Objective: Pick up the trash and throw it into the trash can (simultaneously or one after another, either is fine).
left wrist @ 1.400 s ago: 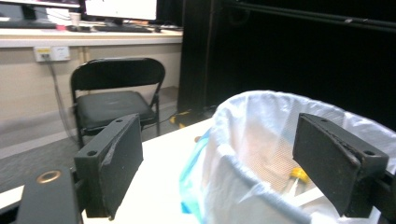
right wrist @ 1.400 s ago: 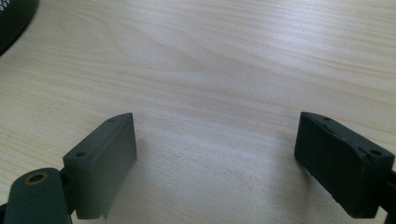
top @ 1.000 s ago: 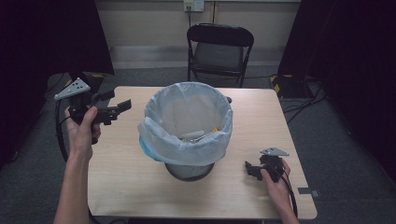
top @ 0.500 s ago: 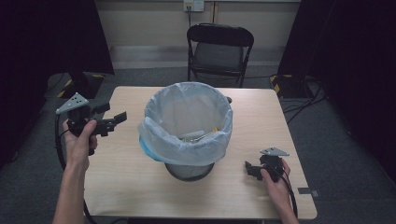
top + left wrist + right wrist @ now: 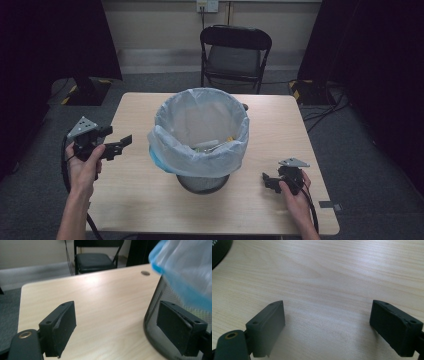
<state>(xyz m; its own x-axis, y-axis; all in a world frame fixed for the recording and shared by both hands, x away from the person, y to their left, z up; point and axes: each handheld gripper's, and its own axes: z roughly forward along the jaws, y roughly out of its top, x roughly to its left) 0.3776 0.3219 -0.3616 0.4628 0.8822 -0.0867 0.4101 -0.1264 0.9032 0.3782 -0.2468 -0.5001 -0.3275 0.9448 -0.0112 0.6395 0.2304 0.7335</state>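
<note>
A black mesh waste bin stands mid-table, lined with a pale blue-white plastic bag folded over its rim. Some rubbish lies inside. My left gripper is held at the table's left edge, open and empty, pointing toward the bin. In the left gripper view the jaws stand wide apart, with the bin's mesh wall and the bag close behind the right jaw. My right gripper rests low at the front right, open over bare wood, clear of the bin.
The light wooden table has free room on either side of the bin. A black folding chair stands beyond the far edge. Cables trail on the grey floor at right. The bin's base edge shows at the right gripper view's top left.
My left gripper has dropped back toward the person and leftward, from beside the bin's upper left to the table's left edge, still open. The right gripper has stayed put.
</note>
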